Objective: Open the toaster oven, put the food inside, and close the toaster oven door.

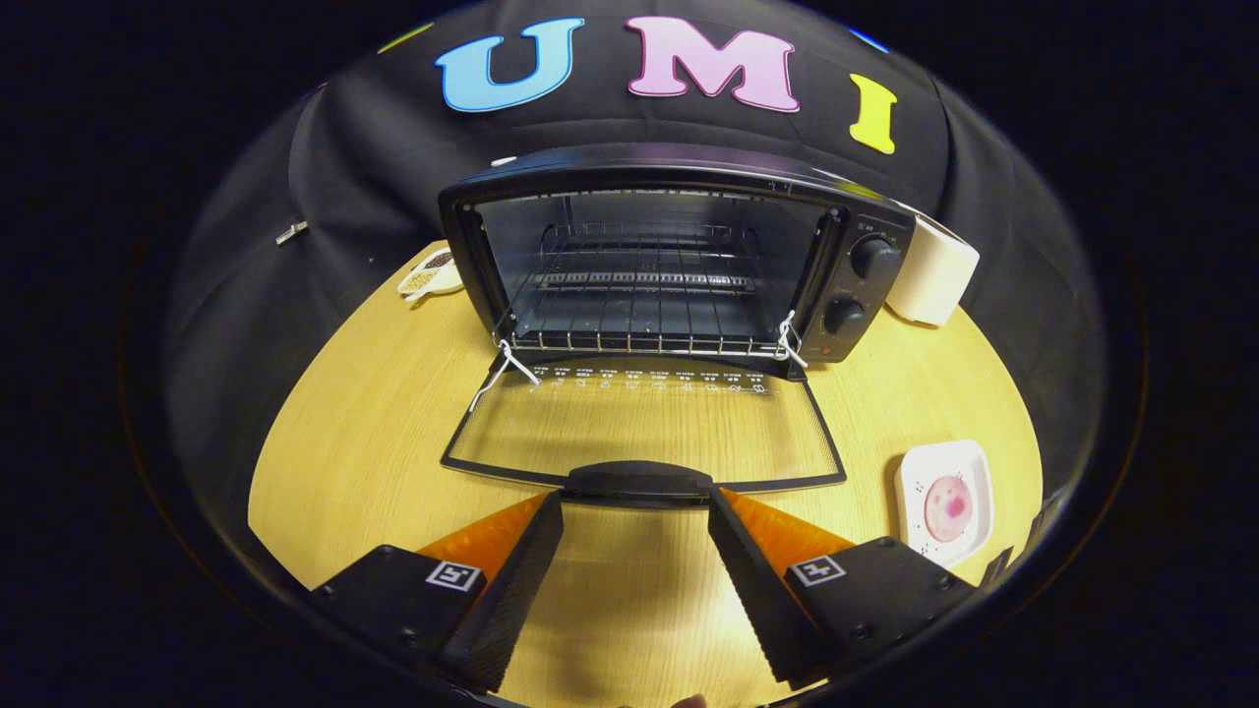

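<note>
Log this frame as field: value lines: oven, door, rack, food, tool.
oven: on wooden table, cavity holds no food
door: fully open, lying flat toward the tool
handle: just ahead of the fingertips, untouched
rack: bare wire, inside the oven
food: pink round piece on white plate, right of the door
tool: open, holding nothing
stage: door opened, food not yet loaded

One toaster oven (679, 261) with two knobs (861, 285), one plate (944, 501), one gripper (636, 506), fingers apart.
</note>
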Available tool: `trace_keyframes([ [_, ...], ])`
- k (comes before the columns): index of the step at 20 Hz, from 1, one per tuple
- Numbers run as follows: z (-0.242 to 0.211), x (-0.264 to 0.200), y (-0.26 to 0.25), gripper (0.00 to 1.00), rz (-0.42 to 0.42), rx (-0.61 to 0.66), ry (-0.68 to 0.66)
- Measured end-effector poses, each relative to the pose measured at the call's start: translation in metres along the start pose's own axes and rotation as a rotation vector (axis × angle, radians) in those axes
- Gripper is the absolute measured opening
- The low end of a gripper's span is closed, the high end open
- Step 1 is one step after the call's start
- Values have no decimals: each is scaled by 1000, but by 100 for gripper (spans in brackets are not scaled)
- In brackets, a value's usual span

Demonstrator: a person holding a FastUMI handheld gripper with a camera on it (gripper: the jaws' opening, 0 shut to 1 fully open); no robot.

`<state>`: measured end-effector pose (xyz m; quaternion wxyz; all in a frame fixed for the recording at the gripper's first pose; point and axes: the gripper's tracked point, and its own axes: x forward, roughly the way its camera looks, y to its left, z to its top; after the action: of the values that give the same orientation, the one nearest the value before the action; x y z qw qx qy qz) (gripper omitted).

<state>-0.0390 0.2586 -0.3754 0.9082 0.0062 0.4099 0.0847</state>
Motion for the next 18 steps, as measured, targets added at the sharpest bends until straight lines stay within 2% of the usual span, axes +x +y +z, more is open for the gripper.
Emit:
trace_keyframes([
  [6, -5, -12, -2, 98, 64, 4, 7],
  [10, -8, -31, -22, 97, 126, -26, 66],
  [14, -13, -54, -60, 98, 170, -36, 143],
  [18, -19, -68, -118, 99, 168, -22, 216],
])
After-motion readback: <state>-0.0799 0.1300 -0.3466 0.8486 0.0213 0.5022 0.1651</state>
